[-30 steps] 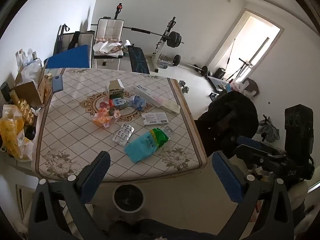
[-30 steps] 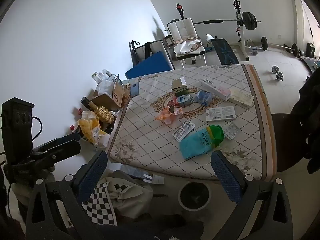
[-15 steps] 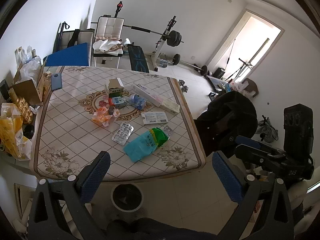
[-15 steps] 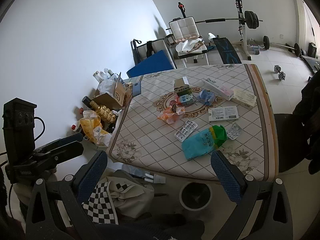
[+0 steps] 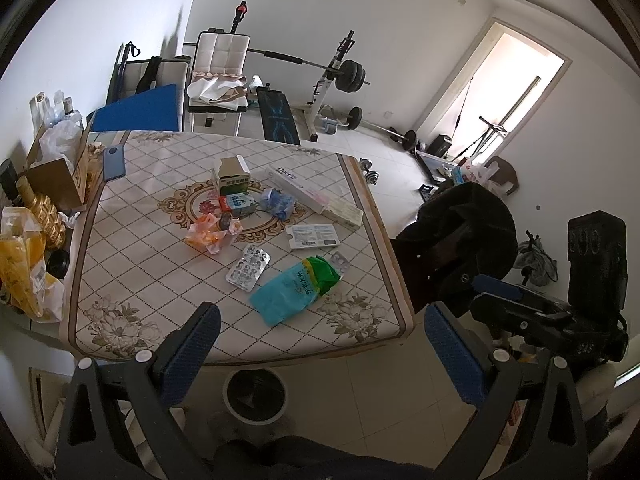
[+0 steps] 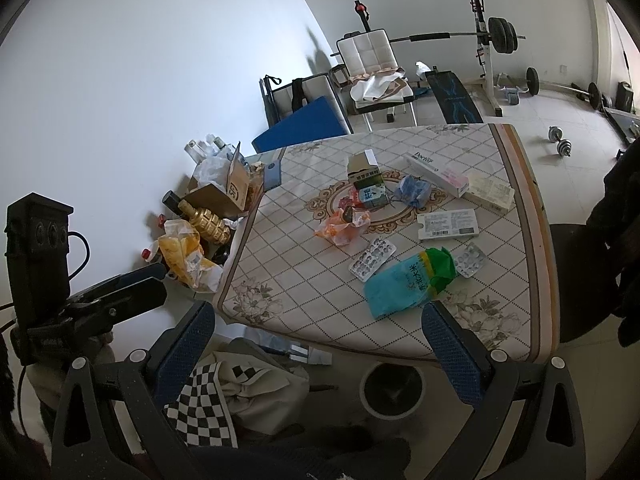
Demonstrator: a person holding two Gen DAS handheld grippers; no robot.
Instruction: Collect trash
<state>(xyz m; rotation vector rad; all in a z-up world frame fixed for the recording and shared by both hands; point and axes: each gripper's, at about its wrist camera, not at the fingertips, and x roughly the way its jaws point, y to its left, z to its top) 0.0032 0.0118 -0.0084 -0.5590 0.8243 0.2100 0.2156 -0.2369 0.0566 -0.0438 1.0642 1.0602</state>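
Left wrist view: the table (image 5: 120, 280) fills the middle, and the trash lies scattered on it. A teal bag (image 5: 294, 290) sits nearest the front edge, with a blister pack (image 5: 248, 267) touching its 10 o'clock corner and a second, smaller blister pack (image 5: 340, 261) at its 2 o'clock. Farther back are an orange wrapper (image 5: 212, 232), a white card (image 5: 314, 236), a crumpled blue wrapper (image 5: 277, 202), a green box (image 5: 232, 176) and a long white box (image 5: 304, 190). The bin (image 5: 255, 396) stands on the floor just under the front edge, at 6 o'clock from the bag. The left tongs (image 5: 320, 350) hang in the air short of the table, spread wide, holding and touching nothing.

The flat blister packs look the likeliest to slip, since thin foil gives the pads little to bite. A light wrapper could also be nudged off the edge and miss the bin.

Right wrist view: the same bag (image 6: 408, 282) lies at 12 o'clock, just beyond the pads. The bin (image 6: 391, 390) sits below the edge between them, beside a checked cloth (image 6: 208, 400) heaped on the floor. The right tongs (image 6: 318, 350) are likewise spread wide, empty and clear of everything. A careless drop could land in that cloth rather than the bin.
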